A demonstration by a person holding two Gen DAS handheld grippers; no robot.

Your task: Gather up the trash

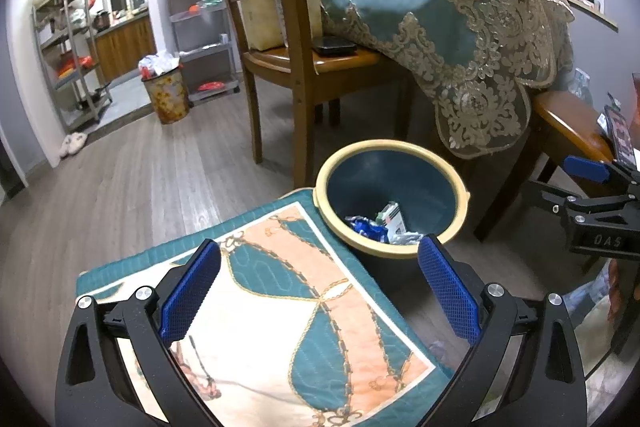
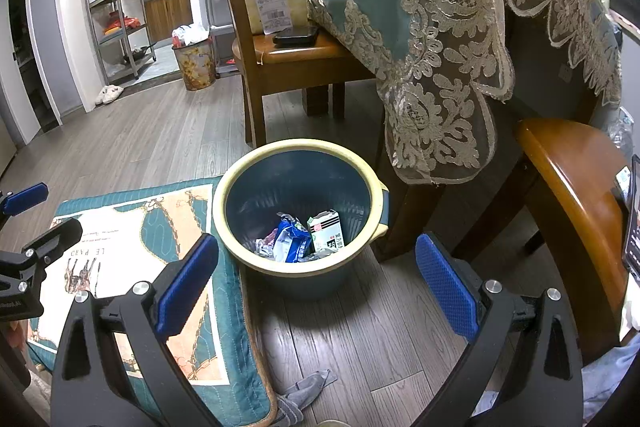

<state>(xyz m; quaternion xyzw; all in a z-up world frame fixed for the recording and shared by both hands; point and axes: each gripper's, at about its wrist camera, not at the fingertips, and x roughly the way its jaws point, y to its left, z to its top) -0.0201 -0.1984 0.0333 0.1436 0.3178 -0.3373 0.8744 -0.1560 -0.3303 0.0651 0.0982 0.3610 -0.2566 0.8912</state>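
Note:
A blue bin with a cream rim [image 1: 462, 203] [image 2: 218, 211] stands on the wood floor. Inside it lie crumpled blue and white wrappers [image 1: 370, 227] [image 2: 292, 241] and a small white carton [image 2: 326, 231]. My left gripper [image 1: 320, 287] is open and empty, held above a patterned cushion [image 1: 280, 307], with the bin just ahead to the right. My right gripper [image 2: 316, 279] is open and empty, held above the floor just in front of the bin. The right gripper also shows at the right edge of the left wrist view [image 1: 592, 187].
A table with a teal and lace cloth [image 2: 440, 27] hangs over the bin's far right. Wooden chairs stand behind [image 2: 288, 51] and to the right [image 2: 568, 187]. A grey sock [image 2: 308, 391] lies on the floor. A full flowered bin [image 1: 166, 95] stands far left.

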